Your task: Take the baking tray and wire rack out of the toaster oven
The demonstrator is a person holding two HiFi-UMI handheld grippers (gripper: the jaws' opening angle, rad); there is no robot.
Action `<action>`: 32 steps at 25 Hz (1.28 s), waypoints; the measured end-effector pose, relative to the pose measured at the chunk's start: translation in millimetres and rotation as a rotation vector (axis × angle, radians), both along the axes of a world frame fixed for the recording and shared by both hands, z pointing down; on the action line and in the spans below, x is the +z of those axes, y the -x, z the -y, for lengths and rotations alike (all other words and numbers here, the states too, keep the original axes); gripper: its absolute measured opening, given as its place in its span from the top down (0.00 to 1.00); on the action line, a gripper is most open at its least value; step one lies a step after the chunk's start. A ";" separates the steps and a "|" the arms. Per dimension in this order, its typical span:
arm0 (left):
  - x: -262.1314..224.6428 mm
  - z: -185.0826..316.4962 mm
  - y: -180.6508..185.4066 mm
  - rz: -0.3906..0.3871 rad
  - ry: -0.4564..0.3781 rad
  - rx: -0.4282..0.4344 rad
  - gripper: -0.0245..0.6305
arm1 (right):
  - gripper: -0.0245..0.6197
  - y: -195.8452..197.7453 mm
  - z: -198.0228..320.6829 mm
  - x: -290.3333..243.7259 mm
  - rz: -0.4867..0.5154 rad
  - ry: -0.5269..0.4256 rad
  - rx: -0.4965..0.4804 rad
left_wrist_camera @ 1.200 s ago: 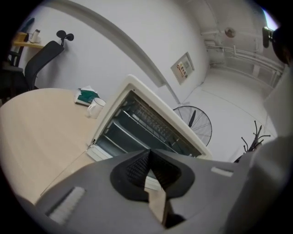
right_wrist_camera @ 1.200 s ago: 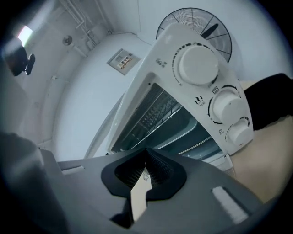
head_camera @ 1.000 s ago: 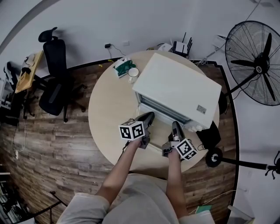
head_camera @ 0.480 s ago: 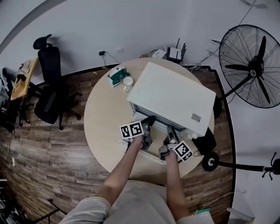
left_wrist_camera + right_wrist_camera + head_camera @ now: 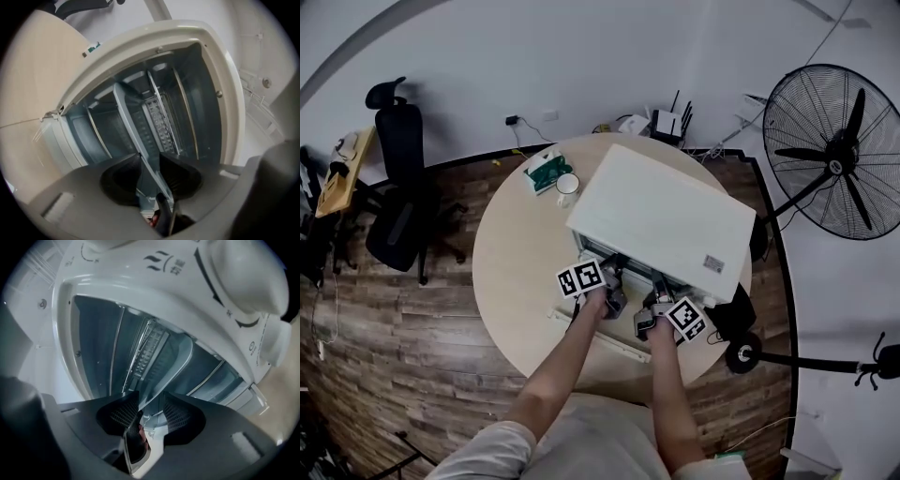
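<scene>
Baking tray (image 5: 129, 122) edge-on, wire rack indistinct

Round beige table (image 5: 511, 262), white toaster oven (image 5: 661, 220), mug (image 5: 567, 185), green packet (image 5: 544, 171)

Head view: high overhead, facing steeply down on the round counter (image 5: 516, 267) and toaster oven (image 5: 661, 220). Left and right gripper views: very close, each facing along its fingers (image 5: 119, 180) into the oven's open cavity. All share the oven's front.
</scene>
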State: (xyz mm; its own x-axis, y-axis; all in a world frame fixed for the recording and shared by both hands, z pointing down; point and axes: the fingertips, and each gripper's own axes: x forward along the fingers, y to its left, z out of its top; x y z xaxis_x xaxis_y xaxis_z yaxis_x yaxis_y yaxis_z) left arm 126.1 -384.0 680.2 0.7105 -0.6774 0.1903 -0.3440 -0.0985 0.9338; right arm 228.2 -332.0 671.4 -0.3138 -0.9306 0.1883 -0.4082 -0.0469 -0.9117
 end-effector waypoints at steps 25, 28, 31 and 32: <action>17.5 5.5 0.5 -0.043 0.101 -0.065 0.76 | 0.83 -10.5 -2.9 13.7 0.215 0.102 0.135; 20.3 1.3 3.4 -0.063 0.107 -0.068 0.76 | 0.83 -6.8 -8.2 15.7 0.225 0.095 0.128; 20.6 -2.3 7.1 -0.086 0.114 -0.067 0.76 | 0.83 -3.1 -12.6 15.0 0.233 0.083 0.112; 20.3 -3.3 8.1 -0.088 0.114 -0.066 0.76 | 0.83 -2.0 -13.8 14.4 0.233 0.082 0.108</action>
State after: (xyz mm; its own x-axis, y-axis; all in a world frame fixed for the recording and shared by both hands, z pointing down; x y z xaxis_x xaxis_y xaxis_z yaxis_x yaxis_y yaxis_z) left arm 118.0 -380.7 700.5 0.6823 -0.7010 0.2074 -0.2625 0.0299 0.9645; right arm 230.2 -318.2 685.8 -0.2576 -0.9456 0.1987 -0.1760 -0.1562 -0.9719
